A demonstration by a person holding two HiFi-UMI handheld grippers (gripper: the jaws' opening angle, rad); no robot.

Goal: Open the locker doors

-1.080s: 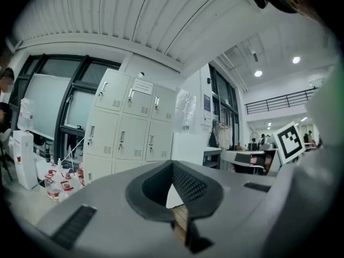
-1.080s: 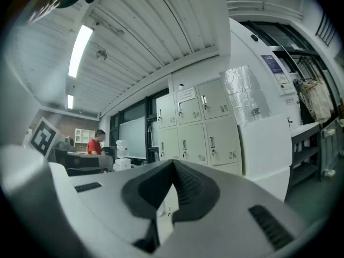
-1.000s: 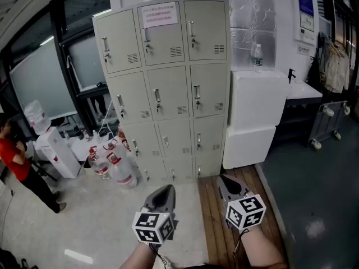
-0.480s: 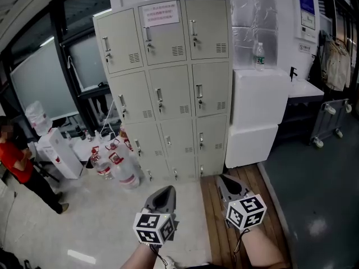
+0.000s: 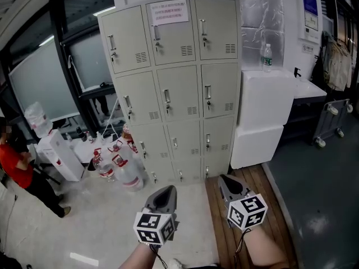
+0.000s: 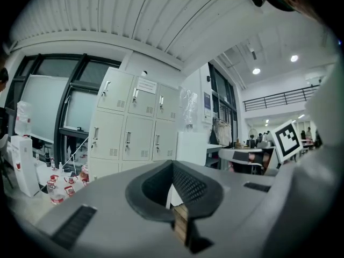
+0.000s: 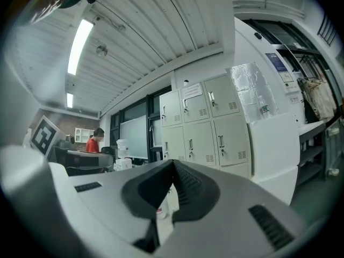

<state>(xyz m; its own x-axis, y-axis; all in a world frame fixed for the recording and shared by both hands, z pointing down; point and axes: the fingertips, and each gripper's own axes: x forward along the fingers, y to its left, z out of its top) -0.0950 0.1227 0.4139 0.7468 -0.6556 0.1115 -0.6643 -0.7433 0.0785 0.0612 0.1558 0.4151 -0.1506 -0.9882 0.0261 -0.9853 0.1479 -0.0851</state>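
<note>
The beige locker cabinet (image 5: 174, 83) stands against the wall, three columns wide, every door closed with its handle on the left side. A paper notice (image 5: 166, 12) is stuck on the top middle door. My left gripper (image 5: 166, 189) and right gripper (image 5: 223, 179) are held low in front of me, well short of the cabinet, both shut with nothing between the jaws. In the left gripper view the lockers (image 6: 134, 125) rise beyond the closed jaw tips (image 6: 173, 163). The right gripper view shows the lockers (image 7: 207, 123) past its shut gripper (image 7: 173, 162).
Stacked white foam boxes (image 5: 263, 116) with a water bottle (image 5: 267, 56) on top stand right of the cabinet. Water jugs (image 5: 120, 170) sit on the floor at its left. A person in red (image 5: 15, 167) stands far left. A wooden platform (image 5: 227, 206) lies under my right gripper.
The lockers have shifted slightly right and down in the head view and look a little nearer. Both grippers keep the same pose and stay shut.
</note>
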